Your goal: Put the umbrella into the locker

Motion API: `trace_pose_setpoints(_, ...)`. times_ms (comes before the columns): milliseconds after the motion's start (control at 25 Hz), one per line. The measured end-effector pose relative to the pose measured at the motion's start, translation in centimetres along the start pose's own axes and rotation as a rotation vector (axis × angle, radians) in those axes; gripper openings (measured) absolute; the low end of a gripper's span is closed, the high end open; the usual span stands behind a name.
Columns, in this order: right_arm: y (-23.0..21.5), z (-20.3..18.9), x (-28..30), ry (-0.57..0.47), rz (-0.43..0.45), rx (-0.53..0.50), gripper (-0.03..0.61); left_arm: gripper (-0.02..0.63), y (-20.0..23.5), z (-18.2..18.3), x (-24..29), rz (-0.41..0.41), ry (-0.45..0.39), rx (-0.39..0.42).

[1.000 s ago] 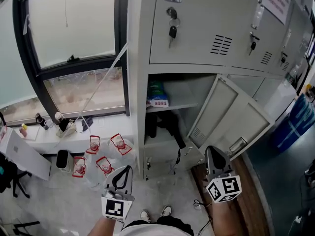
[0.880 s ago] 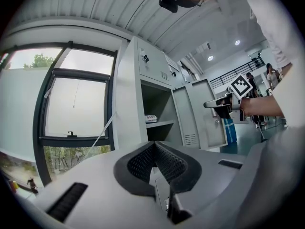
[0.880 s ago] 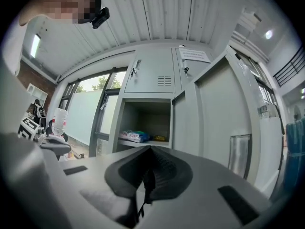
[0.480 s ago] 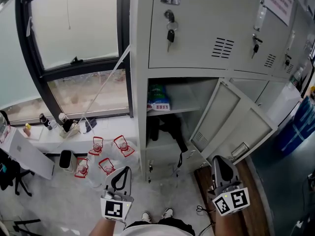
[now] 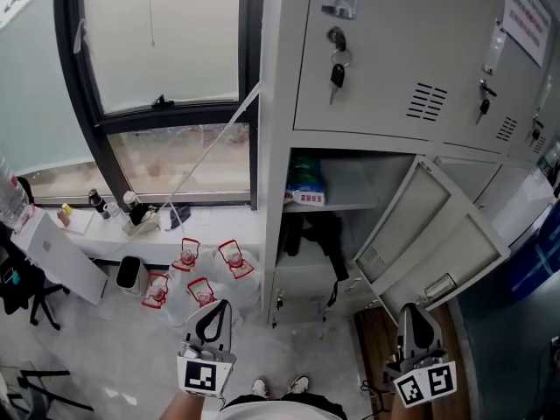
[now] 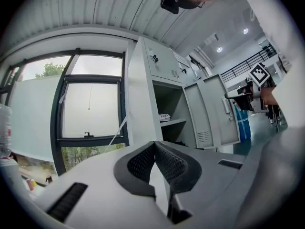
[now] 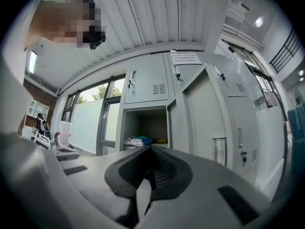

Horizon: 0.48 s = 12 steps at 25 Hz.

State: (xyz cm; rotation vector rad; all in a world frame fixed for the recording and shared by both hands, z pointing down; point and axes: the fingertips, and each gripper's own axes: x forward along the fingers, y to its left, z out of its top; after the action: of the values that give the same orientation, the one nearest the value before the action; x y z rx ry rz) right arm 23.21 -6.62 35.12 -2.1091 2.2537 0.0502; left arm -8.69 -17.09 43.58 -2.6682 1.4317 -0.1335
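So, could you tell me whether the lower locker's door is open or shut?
Open: the locker door stands swung out rightward, exposing a shelf with a packet on it.

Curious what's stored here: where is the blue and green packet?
Head view: the blue-green packet lies at the left end of the shelf inside the open locker, just above a dark bundle.

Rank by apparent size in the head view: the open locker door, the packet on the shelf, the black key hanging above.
1. Largest: open locker door
2. Middle: packet on the shelf
3. Smallest: black key
The gaps are plain; no ties.
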Motion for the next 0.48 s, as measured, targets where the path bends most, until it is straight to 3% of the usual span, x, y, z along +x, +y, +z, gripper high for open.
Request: trace_pose_setpoints(480, -0.49, -0.25, -0.24, -0.010, -0.036, 0.001, 0.017, 0.021, -0.36, -0.13, -0.10, 0.040, -0.003, -0.027)
